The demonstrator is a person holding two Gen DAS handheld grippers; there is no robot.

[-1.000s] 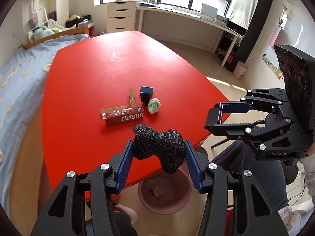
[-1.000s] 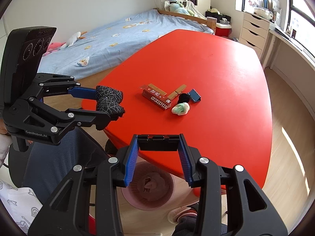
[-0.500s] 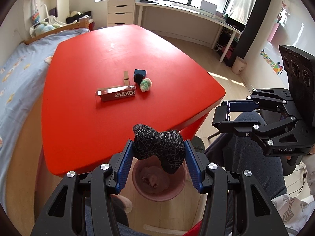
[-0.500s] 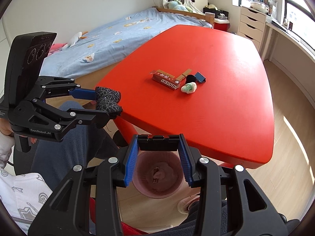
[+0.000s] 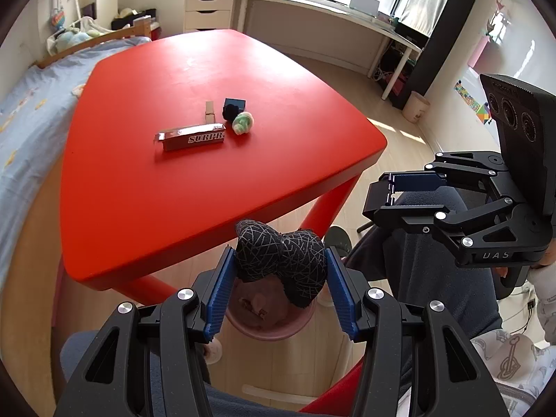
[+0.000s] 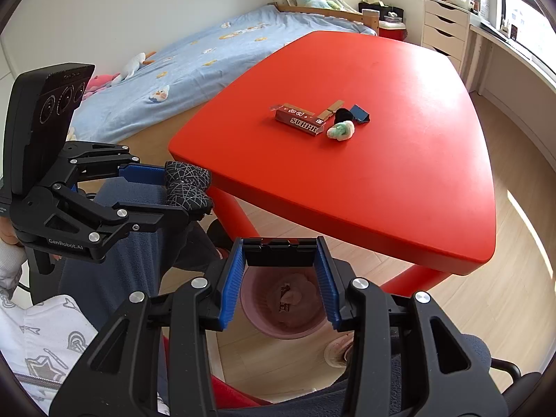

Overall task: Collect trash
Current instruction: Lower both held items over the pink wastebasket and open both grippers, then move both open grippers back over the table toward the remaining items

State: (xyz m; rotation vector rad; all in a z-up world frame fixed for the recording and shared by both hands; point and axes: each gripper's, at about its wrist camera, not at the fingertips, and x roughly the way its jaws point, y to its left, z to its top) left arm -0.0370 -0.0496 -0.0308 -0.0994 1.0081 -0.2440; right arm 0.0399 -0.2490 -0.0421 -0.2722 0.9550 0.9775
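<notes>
Left gripper (image 5: 280,271) clamped on black crumpled wad (image 5: 281,264), held above pink bin (image 5: 274,326) beside red table (image 5: 208,173); right gripper (image 6: 279,278) jaws apart, empty, over bin

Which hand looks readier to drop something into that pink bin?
Probably the left hand-held gripper: it grips the black bundle right above the pink bin. The right hand-held gripper is open and empty.

Both grippers: left gripper (image 5: 281,292) and right gripper (image 6: 280,285) have black linkage frames, silver screw heads, ribbed blue finger pads (image 5: 216,299). Side markings "GenRobot.AI", "DAS". Operator: dark blue trousers (image 5: 434,271), white patterned sleeves.
</notes>
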